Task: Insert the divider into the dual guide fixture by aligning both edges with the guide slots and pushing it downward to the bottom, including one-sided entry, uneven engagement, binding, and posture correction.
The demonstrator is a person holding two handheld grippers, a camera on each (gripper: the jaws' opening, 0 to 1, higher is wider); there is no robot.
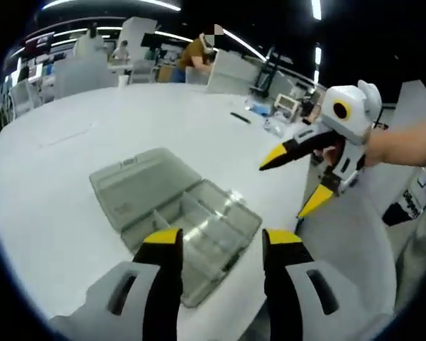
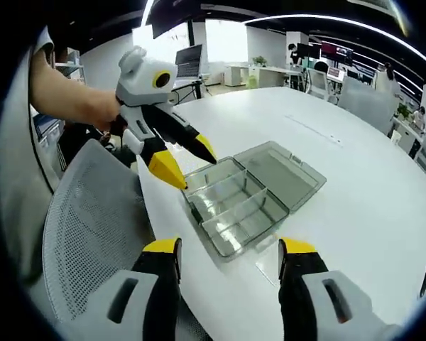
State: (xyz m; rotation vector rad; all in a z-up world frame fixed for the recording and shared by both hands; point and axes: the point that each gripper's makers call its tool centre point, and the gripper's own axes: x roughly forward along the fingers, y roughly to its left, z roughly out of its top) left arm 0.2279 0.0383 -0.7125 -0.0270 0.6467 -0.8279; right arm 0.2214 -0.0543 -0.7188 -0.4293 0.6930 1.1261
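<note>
Left gripper view, left to right: the lid (image 1: 138,186) lies flat, left of centre; the box (image 1: 199,238), a clear compartment tray, sits at lower centre on the white table (image 1: 71,128). The left gripper (image 1: 221,238) stands at the bottom edge, jaws spread and empty, straddling the box's near side. At right, the right gripper (image 1: 291,181) hangs over the table edge, jaws apart, holding nothing.

Right gripper view, left to right: a mesh chair (image 2: 92,213) fills the lower left, just beside the table edge. The left gripper (image 2: 188,160) shows at upper left, tips spread above the box's (image 2: 234,202) left corner. The right gripper (image 2: 231,249) sits at the bottom, jaws spread, empty.

Dividers already stand in the box; a loose divider cannot be identified, nor its slots resolved.

Risks, as judgement: the box is near the table edge, so an off-centre push could tip or slide it. Entering one edge first would cock the divider and bind it. The chair crowds the approach from the table's near side. A person (image 1: 195,51) and desks at the top are well apart.
</note>
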